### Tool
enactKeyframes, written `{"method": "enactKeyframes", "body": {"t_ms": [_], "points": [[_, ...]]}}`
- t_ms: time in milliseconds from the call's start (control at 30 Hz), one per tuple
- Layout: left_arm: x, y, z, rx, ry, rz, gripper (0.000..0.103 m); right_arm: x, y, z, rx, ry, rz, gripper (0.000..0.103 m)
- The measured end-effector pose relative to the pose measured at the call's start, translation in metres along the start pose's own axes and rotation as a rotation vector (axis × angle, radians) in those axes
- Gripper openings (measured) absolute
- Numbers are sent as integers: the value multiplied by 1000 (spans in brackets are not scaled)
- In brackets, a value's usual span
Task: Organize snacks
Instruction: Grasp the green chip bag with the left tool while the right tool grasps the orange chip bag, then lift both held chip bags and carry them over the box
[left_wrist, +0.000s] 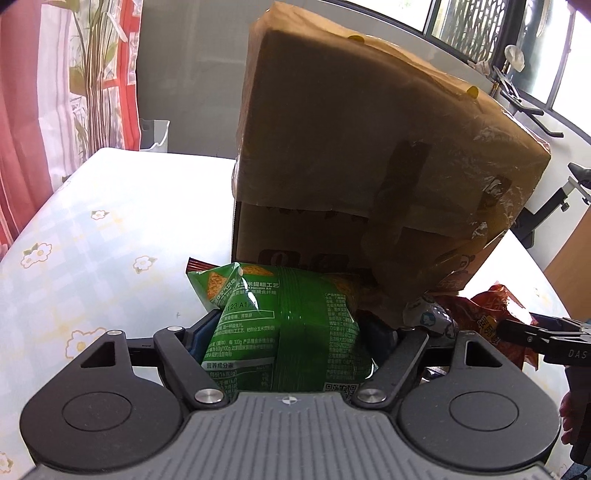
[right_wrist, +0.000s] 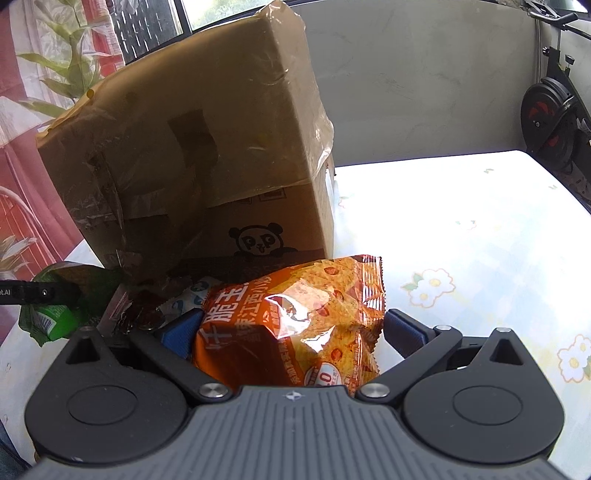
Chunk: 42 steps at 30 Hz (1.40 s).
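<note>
Early in the job, by the look of it. No snack visibly stowed in the box (left_wrist: 369, 147); interior mostly dark and hidden under the raised flap. Four packs in a loose heap on the desk (left_wrist: 110, 229), just in front of the box mouth.

Green bag (left_wrist: 306, 332): in front of the box, at its left corner, lodged between the left fingers (left_wrist: 291, 325). Fingers fairly wide; one blue pad against the bag's edge, the other hidden behind it, so cannot tell whether truly gripped or only straddled.

Orange bag (right_wrist: 295, 317): in front of the box, toward its right corner, between the right fingers (right_wrist: 288, 328). Fingers spread wide; one pad close against the bag, the other clearly clear of it, so no hold yet.

White-blue packet (right_wrist: 188, 301) and dark red packet (right_wrist: 140, 314): between the two bags, touching the box's lower edge, untouched.

Left to do, presumably: grip both bags, place them, then deal with the two small packets.

Writing:
- Green bag: back panel of small Chinese print, "123 A1", a nutrition table headed 营养成分表, a QR code at the bottom.
- Orange bag: large characters 脆王, then what looks like 江西小炒.
- Box: cartoon panda (right_wrist: 255, 238), no legible brand.
- Right gripper body: "DAS".
</note>
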<state>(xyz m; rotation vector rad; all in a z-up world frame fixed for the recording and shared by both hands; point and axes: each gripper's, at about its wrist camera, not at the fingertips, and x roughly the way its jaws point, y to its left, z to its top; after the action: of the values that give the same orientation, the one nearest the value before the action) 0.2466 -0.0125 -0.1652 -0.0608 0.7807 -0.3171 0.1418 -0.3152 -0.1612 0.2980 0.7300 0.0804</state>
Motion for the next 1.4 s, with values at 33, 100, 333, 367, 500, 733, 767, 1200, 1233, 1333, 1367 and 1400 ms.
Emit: {"method": "enactKeyframes", "body": {"t_ms": [33,100,333,367,500,733,767,1200,1233,1333,1367,1400], "points": [[0,0,1,5,-2,0,81,-1,2,-1,-7,4,-3,103],[-3,-1,0,15,-10,-1,81,-1,4,-3,-18,10,-9,103],[-16,-3,-2,-1,-53,-3,81,-15,10,-4,-52,-33,8,103],[-19,-4,-4,-7,-59,-4,81,-16,9,-4,-48,-35,8,103],[-28,-3,-7,-20,-76,-6,81,-15,6,-6,-19,-30,15,103],[-32,0,-5,-35,-79,-7,81,-13,2,-6,-11,11,14,103],[-32,0,-5,-36,-77,-8,81,-11,2,-7,-12,27,9,103],[-32,2,-3,-27,-80,-16,81,2,-12,-18,106,67,-3,95],[-33,3,-3,-27,-80,-16,81,-1,-11,-18,103,58,5,95],[-34,6,-1,-41,-72,-24,81,-9,-5,-15,64,17,3,93],[-35,7,-1,-48,-71,-29,81,-13,-4,-14,53,2,6,93],[-36,8,0,-52,-73,-31,81,-16,-3,-13,44,-12,9,93]]}}
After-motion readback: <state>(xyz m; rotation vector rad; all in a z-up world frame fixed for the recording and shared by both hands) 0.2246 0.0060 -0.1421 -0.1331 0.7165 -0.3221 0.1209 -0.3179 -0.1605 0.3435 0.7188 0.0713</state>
